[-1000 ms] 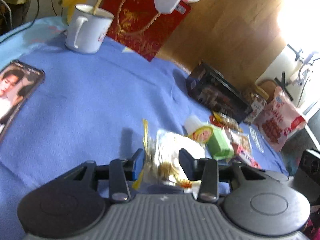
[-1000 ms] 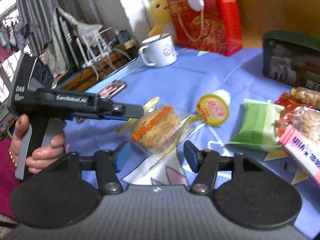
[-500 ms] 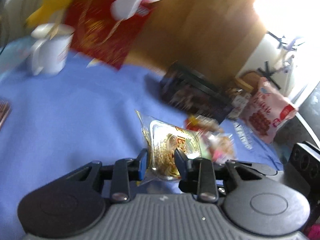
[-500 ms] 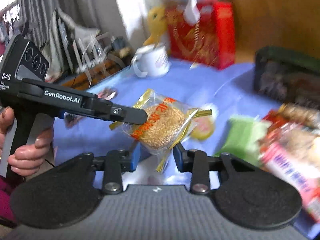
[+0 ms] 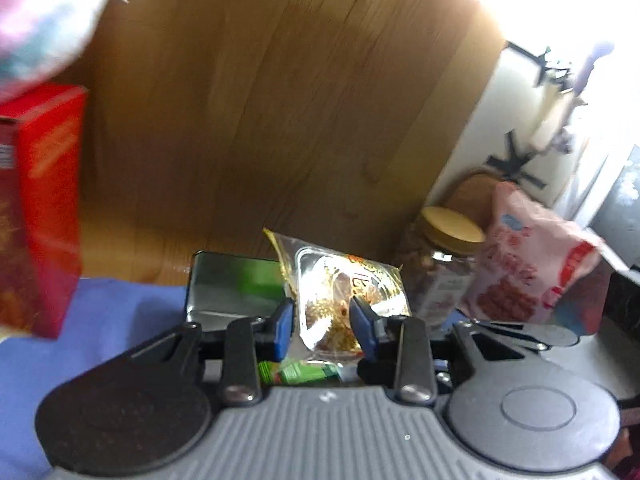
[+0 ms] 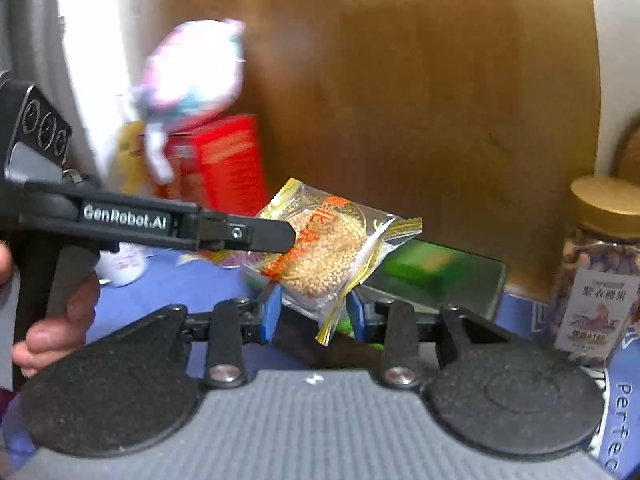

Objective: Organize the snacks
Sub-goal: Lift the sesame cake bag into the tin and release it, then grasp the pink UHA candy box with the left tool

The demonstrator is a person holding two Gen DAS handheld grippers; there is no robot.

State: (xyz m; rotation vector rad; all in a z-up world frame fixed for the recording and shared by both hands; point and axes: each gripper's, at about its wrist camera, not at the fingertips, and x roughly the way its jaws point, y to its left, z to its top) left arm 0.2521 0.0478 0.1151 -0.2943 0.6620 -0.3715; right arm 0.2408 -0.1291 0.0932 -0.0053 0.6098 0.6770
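A sesame cake in a clear, gold-edged wrapper [image 5: 344, 292] is held up in the air, above the blue cloth. My left gripper [image 5: 322, 322] is shut on it. In the right wrist view the same cake [image 6: 326, 246] sits between the fingers of my right gripper [image 6: 310, 314], which also looks shut on its lower edge. The left gripper's black arm [image 6: 168, 226] reaches in from the left to the cake. A dark green tin box [image 5: 232, 284] lies behind the cake; it also shows in the right wrist view [image 6: 436, 272].
A red gift box [image 5: 38, 208] stands at the left with a plush toy [image 6: 192, 76] on top. A jar of nuts with a gold lid [image 6: 598, 268] and a pink snack bag [image 5: 528, 272] stand at the right. A wooden panel [image 5: 260, 100] rises behind the table.
The cake went from lying on the cloth to being lifted clear of it. Both grippers closed on it and tilted up toward the wooden panel.
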